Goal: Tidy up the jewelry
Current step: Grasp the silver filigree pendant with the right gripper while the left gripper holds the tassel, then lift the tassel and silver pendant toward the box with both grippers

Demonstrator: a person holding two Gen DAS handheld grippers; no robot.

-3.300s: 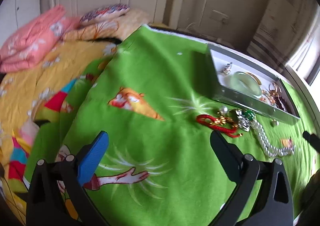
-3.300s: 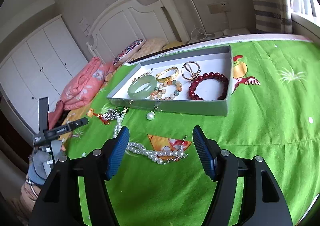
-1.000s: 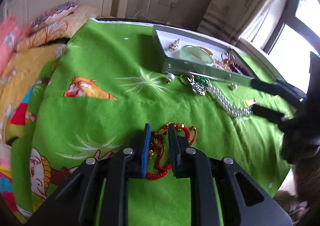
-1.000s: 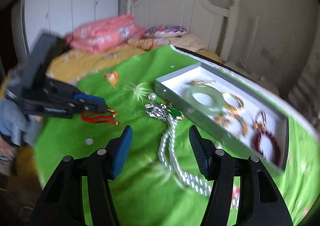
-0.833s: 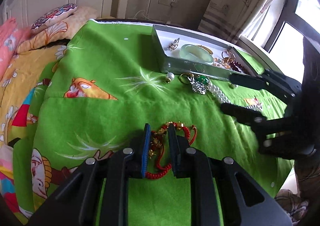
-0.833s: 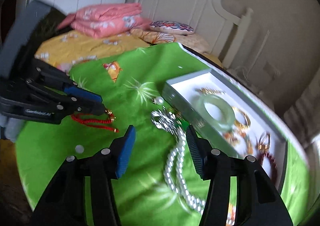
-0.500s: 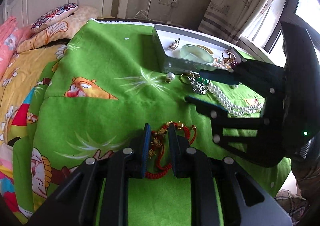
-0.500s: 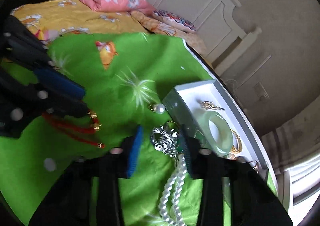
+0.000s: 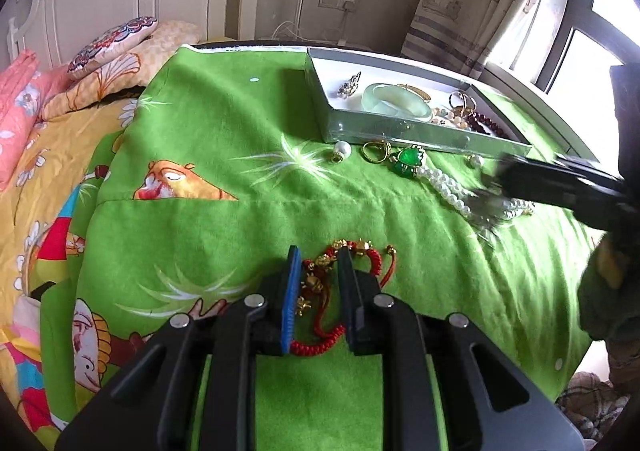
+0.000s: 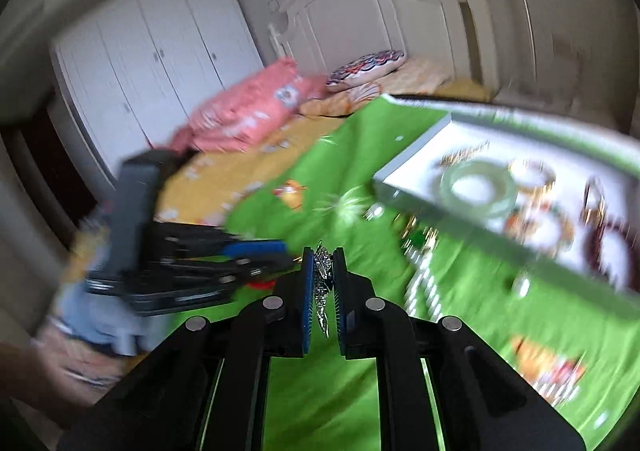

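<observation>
Since the earlier frames both grippers have closed on pieces: left gripper (image 9: 318, 267) pinches the red cord bracelet (image 9: 344, 263); right gripper (image 10: 323, 263) clamps a silver ornament (image 10: 322, 275); the tray (image 9: 400, 133) holds several pieces; pearl necklace (image 9: 448, 187), green pendant (image 9: 408, 160), gold ring (image 9: 376, 151) remain outside.

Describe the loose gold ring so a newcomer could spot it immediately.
Find the grey tray on the green blanket. Just outside its near wall lies the gold ring, between a single pearl bead and the green pendant. It is the only plain gold loop there.

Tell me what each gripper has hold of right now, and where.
Left gripper: red cord bracelet, pinched across its beaded middle. Right gripper: silver ornament, clamped between the pads; which part is too blurred to tell.
</observation>
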